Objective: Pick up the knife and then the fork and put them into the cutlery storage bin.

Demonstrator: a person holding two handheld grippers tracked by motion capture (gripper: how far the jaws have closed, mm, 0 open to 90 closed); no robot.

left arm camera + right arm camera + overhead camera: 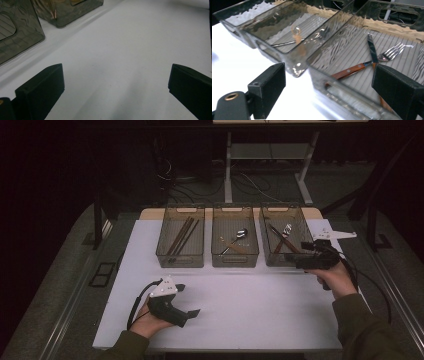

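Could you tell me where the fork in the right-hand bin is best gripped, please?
Probably the fork by its wooden handle, from above. It lies flat in the right-hand bin, a knife crossing its neck, so the lower handle is the free part.

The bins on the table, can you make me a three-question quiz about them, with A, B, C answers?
1. Where is the fork?
A. left bin
B. middle bin
C. right bin

2. How many bins stand in the row?
A. two
B. three
C. five

3. How is the right gripper?
A. open, holding nothing
C. gripping chopsticks
B. shut on a spoon

Answers:
1 C, the fork lies with a wooden-handled knife in the right bin.
2 B, the high view shows three see-through bins side by side.
3 A, the right gripper view shows its jaws wide apart with nothing between them.
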